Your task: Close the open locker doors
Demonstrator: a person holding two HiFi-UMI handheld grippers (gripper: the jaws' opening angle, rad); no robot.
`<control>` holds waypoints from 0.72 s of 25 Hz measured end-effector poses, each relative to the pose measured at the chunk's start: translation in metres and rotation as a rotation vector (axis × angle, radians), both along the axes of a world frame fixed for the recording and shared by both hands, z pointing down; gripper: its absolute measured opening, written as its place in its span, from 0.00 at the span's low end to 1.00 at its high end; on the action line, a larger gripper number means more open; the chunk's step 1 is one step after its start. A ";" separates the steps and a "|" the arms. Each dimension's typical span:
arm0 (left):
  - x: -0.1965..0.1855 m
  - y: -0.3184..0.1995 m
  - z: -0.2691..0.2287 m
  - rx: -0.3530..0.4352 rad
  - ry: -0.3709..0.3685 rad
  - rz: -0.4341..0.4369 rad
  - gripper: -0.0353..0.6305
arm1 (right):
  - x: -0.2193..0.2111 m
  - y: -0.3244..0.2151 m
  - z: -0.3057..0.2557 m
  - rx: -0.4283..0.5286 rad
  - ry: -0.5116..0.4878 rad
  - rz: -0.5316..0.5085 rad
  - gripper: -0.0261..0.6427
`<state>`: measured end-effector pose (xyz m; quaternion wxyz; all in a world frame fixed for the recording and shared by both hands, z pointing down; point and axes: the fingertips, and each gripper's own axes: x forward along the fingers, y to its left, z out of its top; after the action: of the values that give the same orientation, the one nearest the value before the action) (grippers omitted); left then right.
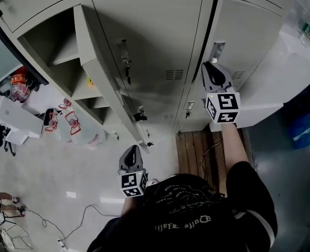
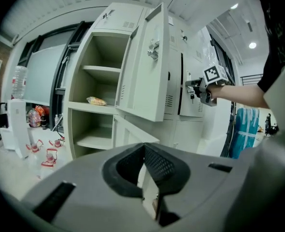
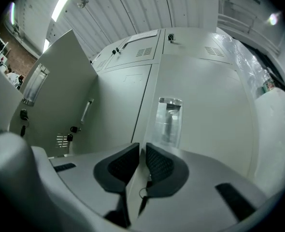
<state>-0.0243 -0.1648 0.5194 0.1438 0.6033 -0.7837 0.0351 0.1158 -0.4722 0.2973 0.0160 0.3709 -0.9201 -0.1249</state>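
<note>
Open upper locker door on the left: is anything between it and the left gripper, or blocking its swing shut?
Nothing visible. The left gripper has a free line to the upper door; the compartment behind holds only a small packet lying inside on a shelf. The lower door, also open, hangs beneath it.

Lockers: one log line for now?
two left doors open | right gripper at right door | left gripper shut, empty
</note>
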 end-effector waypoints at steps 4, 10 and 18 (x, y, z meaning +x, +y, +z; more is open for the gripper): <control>-0.010 0.005 0.001 -0.004 -0.001 -0.038 0.06 | -0.006 -0.011 0.001 -0.007 -0.007 0.004 0.11; -0.020 0.012 0.005 -0.022 -0.006 -0.073 0.06 | -0.011 -0.023 0.006 -0.027 -0.009 0.006 0.11; -0.027 0.013 0.002 -0.019 -0.015 -0.096 0.06 | -0.012 -0.030 0.008 -0.036 -0.016 0.000 0.11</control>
<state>-0.0509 -0.1514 0.5211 0.1450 0.5634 -0.8123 0.0402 0.1042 -0.5025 0.3053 0.0155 0.3715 -0.9223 -0.1052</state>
